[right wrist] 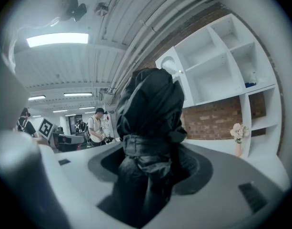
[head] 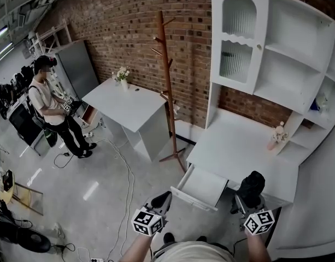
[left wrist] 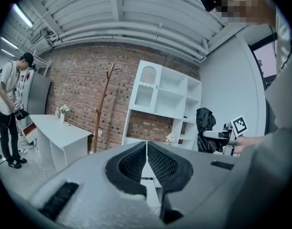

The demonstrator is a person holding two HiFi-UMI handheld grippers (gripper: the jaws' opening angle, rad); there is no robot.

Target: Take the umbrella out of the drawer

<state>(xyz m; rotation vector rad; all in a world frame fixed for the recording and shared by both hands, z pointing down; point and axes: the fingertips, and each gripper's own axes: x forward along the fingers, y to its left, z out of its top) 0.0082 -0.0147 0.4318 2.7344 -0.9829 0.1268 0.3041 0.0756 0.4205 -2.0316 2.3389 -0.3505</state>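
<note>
- Right gripper [right wrist: 153,154] clenched on folded black fabric umbrella [right wrist: 150,104], held upright.
- Left gripper [left wrist: 146,162] closed, empty (jaws touching).
- White pull-out drawer [head: 203,185] stands open.

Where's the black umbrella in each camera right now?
Head view: umbrella lower right, over the desk's front edge.
Left gripper view: umbrella right of centre.
Right gripper view: umbrella dead centre, between the fingers.
Shared landmark: white shelf unit.
</note>
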